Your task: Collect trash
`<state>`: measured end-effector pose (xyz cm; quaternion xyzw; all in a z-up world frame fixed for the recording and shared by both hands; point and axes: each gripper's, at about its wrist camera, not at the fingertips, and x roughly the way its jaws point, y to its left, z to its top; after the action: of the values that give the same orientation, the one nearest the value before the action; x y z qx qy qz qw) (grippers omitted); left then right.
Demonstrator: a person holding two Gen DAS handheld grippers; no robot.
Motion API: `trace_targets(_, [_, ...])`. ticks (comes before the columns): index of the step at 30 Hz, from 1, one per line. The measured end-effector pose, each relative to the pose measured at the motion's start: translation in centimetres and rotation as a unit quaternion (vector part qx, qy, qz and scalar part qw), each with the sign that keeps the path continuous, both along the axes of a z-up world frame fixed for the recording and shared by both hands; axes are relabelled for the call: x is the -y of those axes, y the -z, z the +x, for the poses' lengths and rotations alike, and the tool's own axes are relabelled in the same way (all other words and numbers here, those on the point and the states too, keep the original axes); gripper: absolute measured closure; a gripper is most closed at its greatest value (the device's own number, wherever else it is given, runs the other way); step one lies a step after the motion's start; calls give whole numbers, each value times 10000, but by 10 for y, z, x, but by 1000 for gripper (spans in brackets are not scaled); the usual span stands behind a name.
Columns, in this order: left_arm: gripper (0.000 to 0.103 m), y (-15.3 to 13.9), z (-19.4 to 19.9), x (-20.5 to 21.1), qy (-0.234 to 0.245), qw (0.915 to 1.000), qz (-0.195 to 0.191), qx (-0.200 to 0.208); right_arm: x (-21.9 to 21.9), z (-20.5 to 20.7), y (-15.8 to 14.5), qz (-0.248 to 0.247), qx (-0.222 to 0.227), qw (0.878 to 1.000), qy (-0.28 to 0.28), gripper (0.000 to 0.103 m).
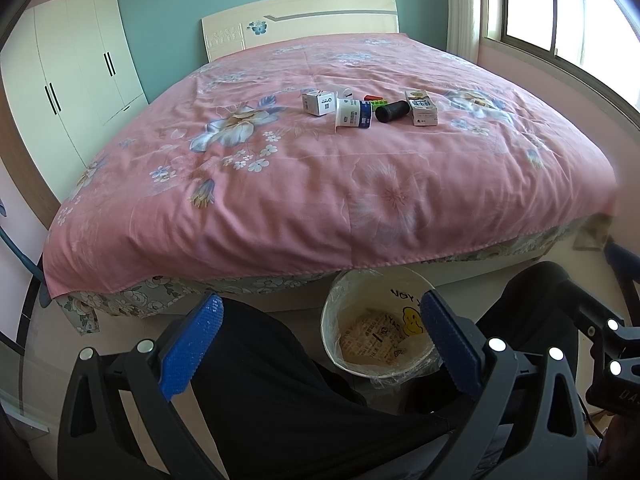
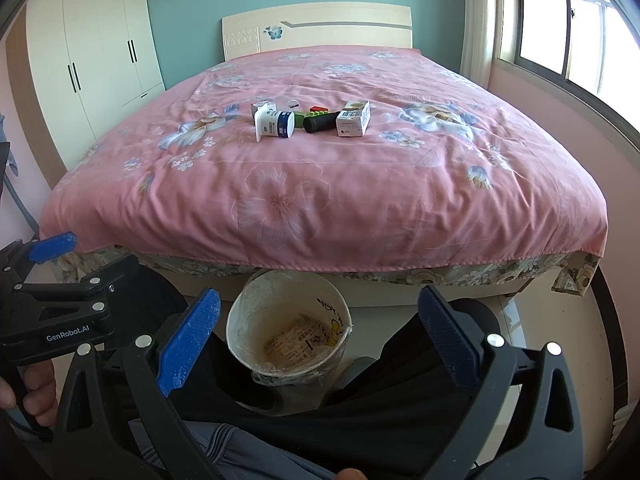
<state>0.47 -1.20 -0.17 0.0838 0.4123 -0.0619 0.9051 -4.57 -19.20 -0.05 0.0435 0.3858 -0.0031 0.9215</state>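
Several items lie in a cluster on the pink floral bed [image 1: 304,184]: a white yogurt cup [image 1: 354,114] on its side, a small white box [image 1: 318,103], a black cylinder [image 1: 391,111], a tan carton [image 1: 421,108], and green and red blocks [image 1: 378,101]. They also show in the right wrist view: cup [image 2: 275,123], black cylinder [image 2: 321,122], carton [image 2: 353,118]. A white bin [image 1: 376,322], lined with a bag and holding a paper wrapper, stands on the floor at the bed's foot [image 2: 289,328]. My left gripper [image 1: 320,338] and right gripper [image 2: 318,334] are open and empty, held low above the bin.
A white wardrobe [image 1: 76,76] stands at the left. A window [image 1: 568,12] is at the right. The person's dark-trousered legs [image 1: 280,392] flank the bin. The left gripper shows in the right wrist view [image 2: 52,280].
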Motion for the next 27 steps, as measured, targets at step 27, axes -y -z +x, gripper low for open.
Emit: trace_targets(27, [2,23,65,0,-66,9994,-320,-116,48,76,8,589,6,9982,-103,5])
